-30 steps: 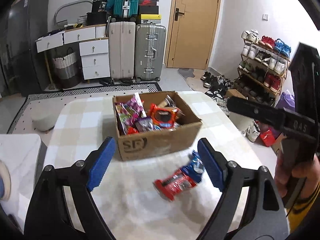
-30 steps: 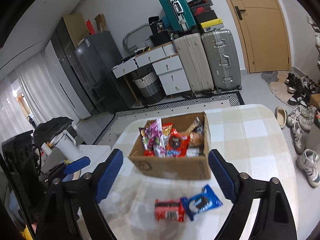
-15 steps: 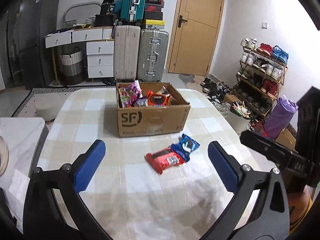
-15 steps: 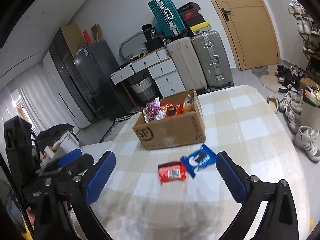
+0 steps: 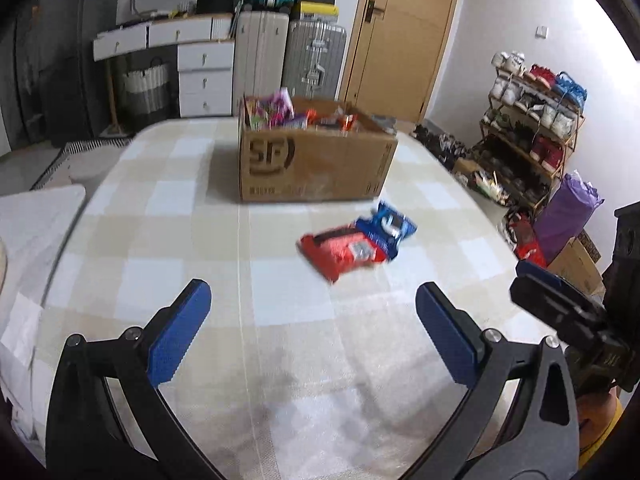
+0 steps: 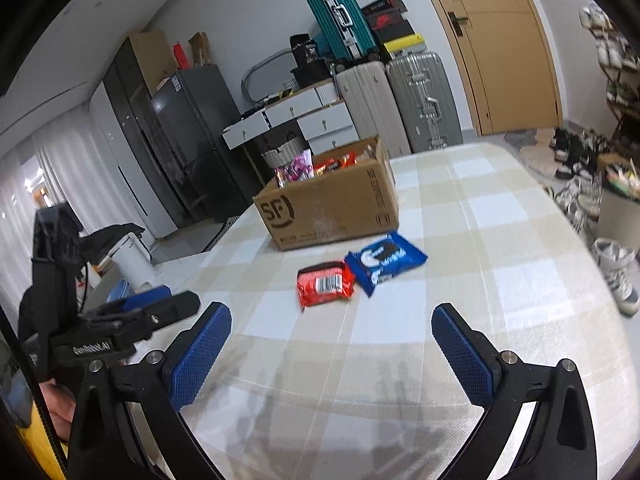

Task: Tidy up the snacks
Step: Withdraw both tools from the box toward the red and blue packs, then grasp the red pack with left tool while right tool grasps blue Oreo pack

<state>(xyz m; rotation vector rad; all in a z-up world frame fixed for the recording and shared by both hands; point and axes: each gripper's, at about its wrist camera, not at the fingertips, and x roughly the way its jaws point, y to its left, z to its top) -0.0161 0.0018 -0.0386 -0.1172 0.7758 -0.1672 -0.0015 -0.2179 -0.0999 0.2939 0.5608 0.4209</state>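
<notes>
A table (image 5: 168, 208) covered in a pale beige and white checked cloth fills both wrist views. In the left wrist view, the left gripper (image 5: 312, 332) sits at the bottom of the frame, at about six o'clock, its two blue-padded fingers spread wide with only bare cloth between them; its jaws have just been opening and hold nothing. Beyond it, toward one o'clock, a red snack packet (image 5: 340, 250) lies flat on the cloth, and a blue snack packet (image 5: 386, 228) lies touching its far right end. Farther off, at twelve o'clock, stands an open cardboard box (image 5: 316, 164) printed with large letters on its side, with bright snack wrappers showing above its rim. At four o'clock, the tip of the right gripper (image 5: 560, 312) reaches in from the frame's edge. In the right wrist view, the right gripper (image 6: 332, 344) is likewise at six o'clock, its jaws wide apart after just opening, nothing between them. The red snack packet (image 6: 325, 285) and blue snack packet (image 6: 384, 262) lie side by side just ahead at twelve o'clock, with the cardboard box (image 6: 332, 208) close behind them. The left gripper (image 6: 132, 320) shows at nine o'clock, held by a hand (image 6: 60, 404). Suitcases (image 6: 400, 100) and a wooden door (image 6: 504, 48) stand against the far wall.
</notes>
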